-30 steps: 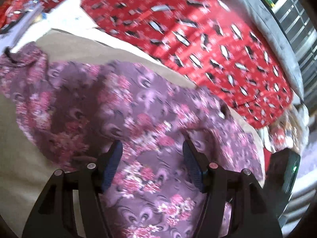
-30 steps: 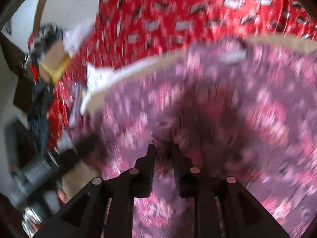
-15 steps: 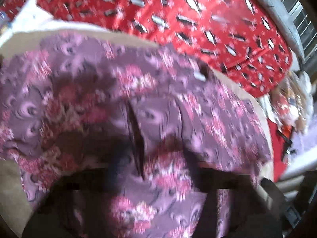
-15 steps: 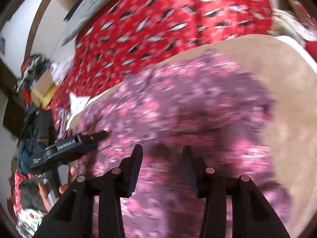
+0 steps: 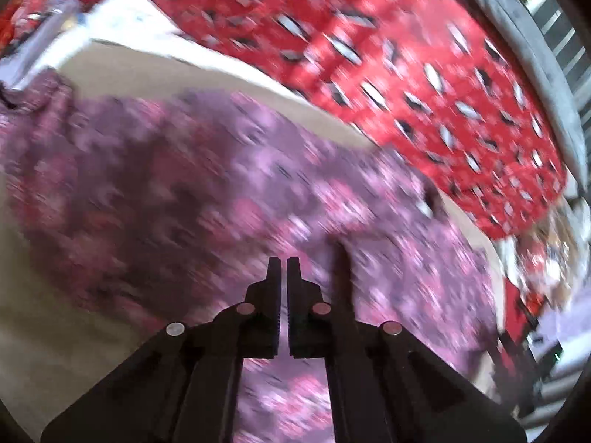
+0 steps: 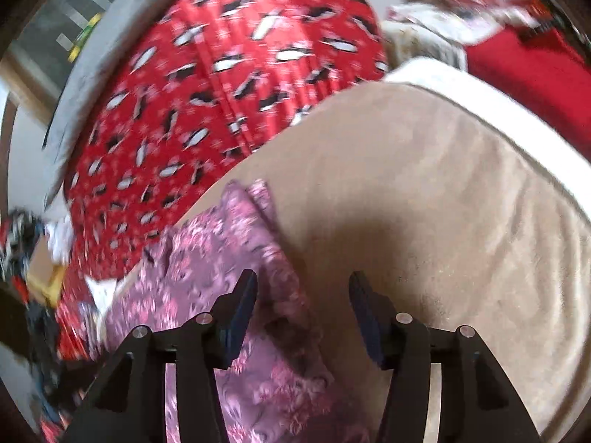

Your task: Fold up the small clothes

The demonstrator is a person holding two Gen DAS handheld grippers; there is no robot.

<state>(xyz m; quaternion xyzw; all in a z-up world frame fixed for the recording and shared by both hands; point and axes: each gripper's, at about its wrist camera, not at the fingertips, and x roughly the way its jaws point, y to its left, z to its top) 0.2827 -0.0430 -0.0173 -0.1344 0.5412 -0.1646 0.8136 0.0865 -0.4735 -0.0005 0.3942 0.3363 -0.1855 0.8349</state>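
Nearest, the left gripper (image 5: 283,264) points steeply down over the purple floral garment (image 5: 207,199), jaws clenched together; whether any cloth is pinched between them cannot be told through the blur. Meanwhile the right gripper (image 6: 301,288), tilted down, has just been opening, with nothing between its jaws, straddling the garment's edge on the beige cushion (image 6: 424,184). Beyond lies a red penguin-print blanket (image 6: 229,70).

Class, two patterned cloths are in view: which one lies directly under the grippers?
The purple flowered garment, spread on the beige cushion. The red penguin-print cloth lies farther back.
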